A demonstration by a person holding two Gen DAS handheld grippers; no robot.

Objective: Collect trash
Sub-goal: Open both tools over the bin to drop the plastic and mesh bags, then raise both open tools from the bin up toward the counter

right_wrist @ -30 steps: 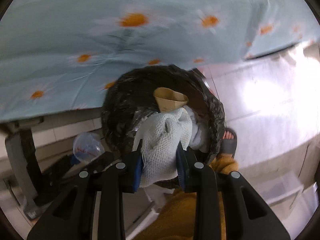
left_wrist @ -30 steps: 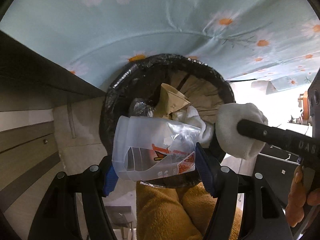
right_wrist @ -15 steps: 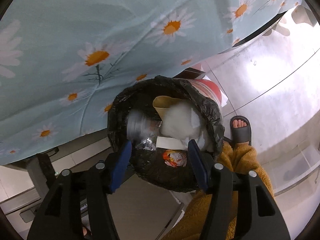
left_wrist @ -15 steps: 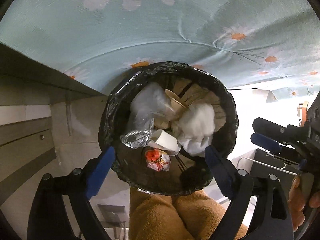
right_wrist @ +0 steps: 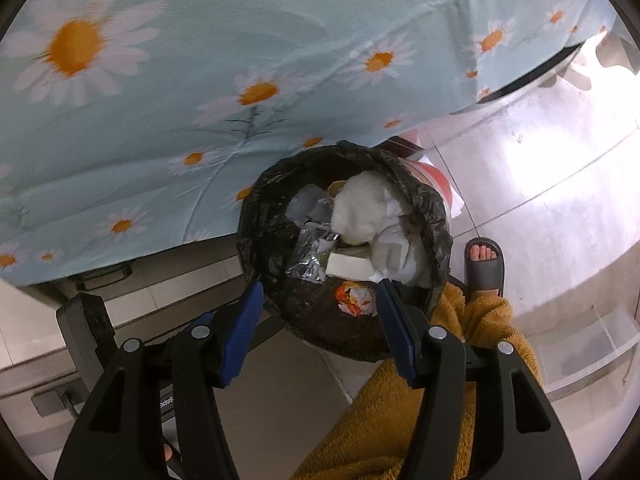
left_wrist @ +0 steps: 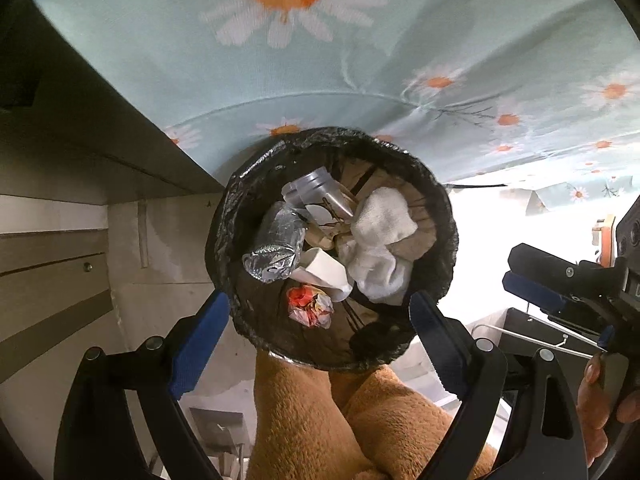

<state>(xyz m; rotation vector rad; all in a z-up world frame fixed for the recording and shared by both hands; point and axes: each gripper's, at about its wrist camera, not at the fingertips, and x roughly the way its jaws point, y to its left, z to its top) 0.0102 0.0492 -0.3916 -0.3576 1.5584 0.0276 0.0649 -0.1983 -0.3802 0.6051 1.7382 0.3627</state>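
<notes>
A bin lined with a black bag stands on the floor under the table edge. It holds a white cloth, a clear plastic cup, crushed clear plastic, a white paper piece and a red-and-white wrapper. My left gripper is open and empty above the bin. My right gripper is open and empty above the bin; it also shows at the right of the left wrist view.
A light blue daisy tablecloth hangs over the bin's far side. The person's brown fleece legs and a sandalled foot are beside the bin. Dark cabinet fronts are at left. A clear plastic box lies on the tiled floor.
Both grippers opened and let go: the plastic cup and the white cloth dropped into the bin. Both grippers have since risen away from it.
</notes>
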